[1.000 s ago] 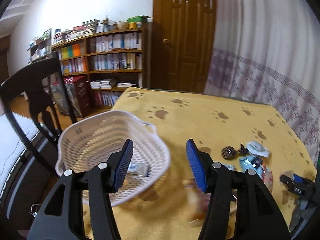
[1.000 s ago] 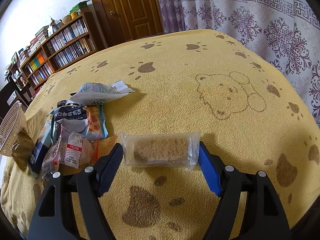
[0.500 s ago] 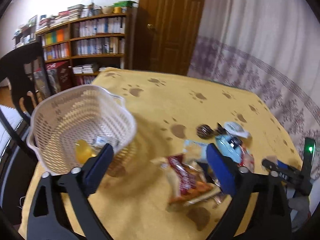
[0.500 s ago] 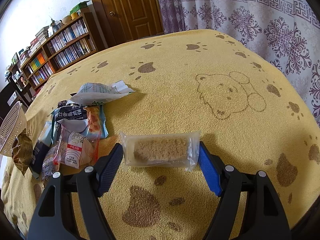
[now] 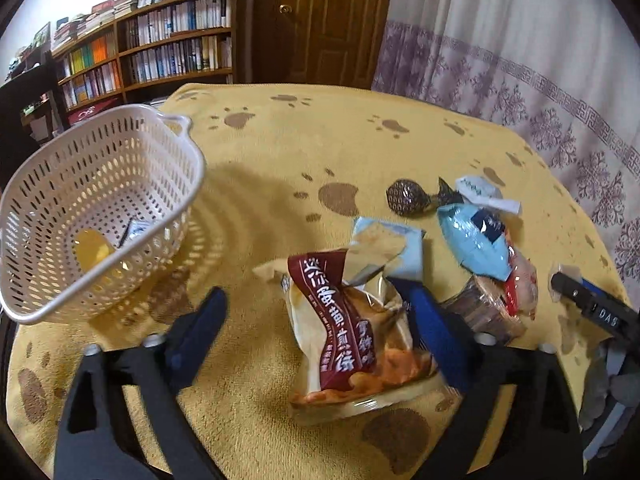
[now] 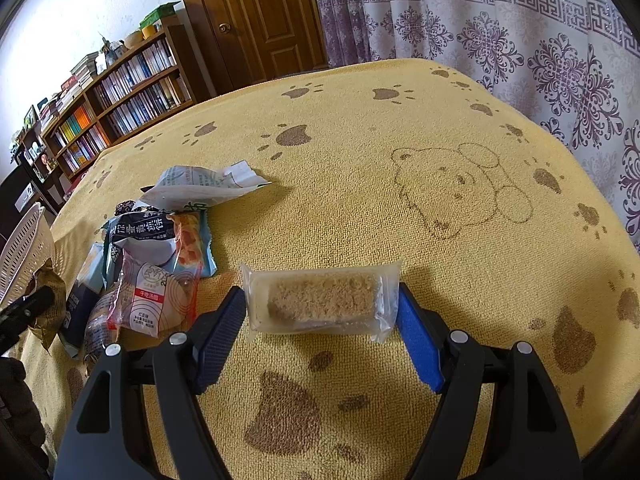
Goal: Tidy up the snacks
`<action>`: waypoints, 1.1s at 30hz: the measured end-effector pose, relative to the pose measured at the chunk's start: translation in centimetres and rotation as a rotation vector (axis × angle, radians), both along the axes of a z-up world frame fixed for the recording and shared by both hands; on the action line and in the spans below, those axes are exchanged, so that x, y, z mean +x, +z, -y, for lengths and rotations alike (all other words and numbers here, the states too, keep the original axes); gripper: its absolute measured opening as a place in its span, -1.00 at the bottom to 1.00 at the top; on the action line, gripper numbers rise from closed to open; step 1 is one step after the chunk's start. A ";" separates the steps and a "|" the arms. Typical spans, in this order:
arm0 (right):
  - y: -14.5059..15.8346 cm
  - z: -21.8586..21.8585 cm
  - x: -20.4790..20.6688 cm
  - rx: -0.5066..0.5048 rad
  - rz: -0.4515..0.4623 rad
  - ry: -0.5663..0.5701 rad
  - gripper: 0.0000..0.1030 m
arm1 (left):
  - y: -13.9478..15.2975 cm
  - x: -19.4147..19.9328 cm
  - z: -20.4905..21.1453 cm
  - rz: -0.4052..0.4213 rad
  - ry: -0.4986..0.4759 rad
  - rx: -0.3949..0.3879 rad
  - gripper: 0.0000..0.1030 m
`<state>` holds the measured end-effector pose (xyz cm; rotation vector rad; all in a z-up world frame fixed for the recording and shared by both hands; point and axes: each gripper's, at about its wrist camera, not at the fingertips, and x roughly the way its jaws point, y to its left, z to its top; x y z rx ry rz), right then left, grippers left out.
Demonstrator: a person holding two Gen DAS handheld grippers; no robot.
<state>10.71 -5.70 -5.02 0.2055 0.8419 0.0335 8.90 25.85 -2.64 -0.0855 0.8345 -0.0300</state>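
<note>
My left gripper is open, its fingers on either side of a maroon-and-cream snack bag that lies on the yellow cloth, closer to the right finger. To its left, a white slotted basket holds a yellow item and a small packet. My right gripper is shut on a clear-wrapped brown bar, held by the wrapper ends just above the cloth. In the left wrist view the right gripper shows at the right edge.
Loose snacks are piled between the grippers: a light blue bag, a dark round sweet, a white packet and a red-labelled clear packet. A bookshelf, a door and curtains stand beyond the table.
My left gripper swung right from above the basket to the snack pile and opened wider. A yellow item now lies in the basket. The right gripper and its bar have not moved.
</note>
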 end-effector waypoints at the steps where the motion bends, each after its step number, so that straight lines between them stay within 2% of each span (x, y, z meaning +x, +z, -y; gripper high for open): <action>1: 0.0 0.0 0.0 0.000 0.000 0.000 0.45 | -0.2 0.1 0.0 -0.008 -0.007 -0.015 0.18; 2: 0.0 0.0 0.0 0.000 0.000 0.000 0.45 | -0.3 0.0 -0.1 -0.012 -0.009 -0.025 -0.03; 8: 0.0 0.0 0.0 0.000 0.000 0.000 0.45 | 1.3 -0.9 0.1 0.050 -0.012 0.011 -0.20; 16: 0.0 0.0 0.0 0.000 0.001 0.000 0.45 | 5.9 -3.1 -1.0 0.179 0.005 0.018 -0.21; 21: 0.0 0.0 0.0 0.000 0.001 0.000 0.45 | 8.4 -3.6 -3.8 0.238 0.082 0.009 -0.21; 25: 0.0 0.0 0.0 0.000 0.001 0.000 0.45 | 9.2 -3.4 -7.0 0.253 0.166 0.001 -0.21; 33: 0.0 0.0 0.0 -0.002 0.001 0.000 0.45 | 8.9 -2.4 -12.0 0.261 0.299 -0.007 -0.20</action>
